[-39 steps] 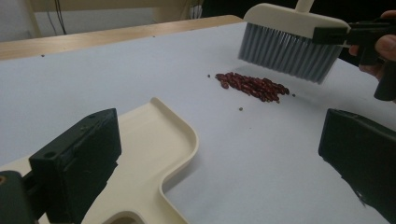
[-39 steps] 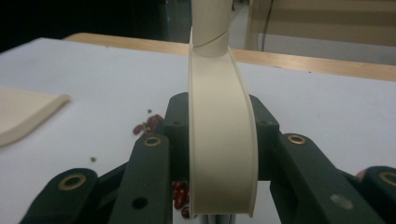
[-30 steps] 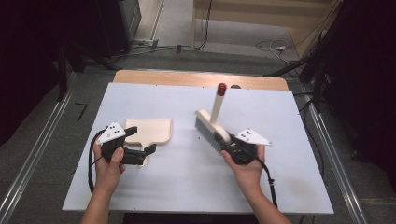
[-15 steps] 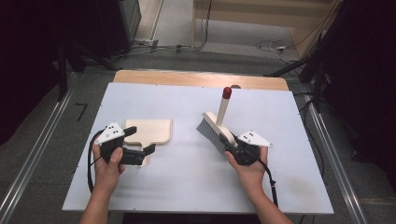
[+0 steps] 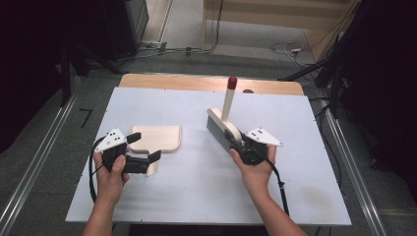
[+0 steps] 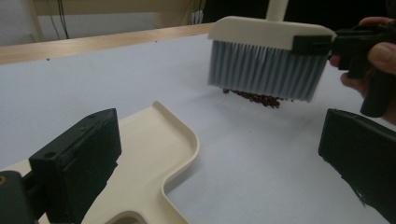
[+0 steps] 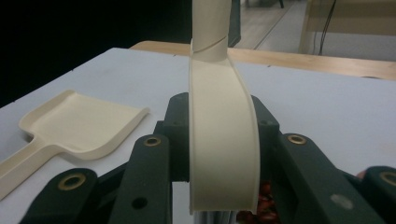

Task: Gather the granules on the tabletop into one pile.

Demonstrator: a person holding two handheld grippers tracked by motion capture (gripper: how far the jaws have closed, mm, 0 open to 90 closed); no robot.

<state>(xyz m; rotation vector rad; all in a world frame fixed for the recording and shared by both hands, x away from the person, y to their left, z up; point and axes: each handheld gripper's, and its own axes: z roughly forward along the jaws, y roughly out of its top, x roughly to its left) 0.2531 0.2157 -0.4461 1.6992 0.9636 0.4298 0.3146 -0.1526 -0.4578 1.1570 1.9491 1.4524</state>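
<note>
Brush (image 5: 222,129), dustpan (image 5: 156,138): plain cream, unlabelled.

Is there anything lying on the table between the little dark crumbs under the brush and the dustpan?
Nothing visible. Bare table lies between the crumbs under the brush and the dustpan; its open lip seems to face away from them.

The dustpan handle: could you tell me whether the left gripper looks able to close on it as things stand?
Probably yes. The left gripper is open, and the dustpan handle already lies between its fingers in the left gripper view. Nothing blocks it; the brush and the debris are off to the side.
</note>
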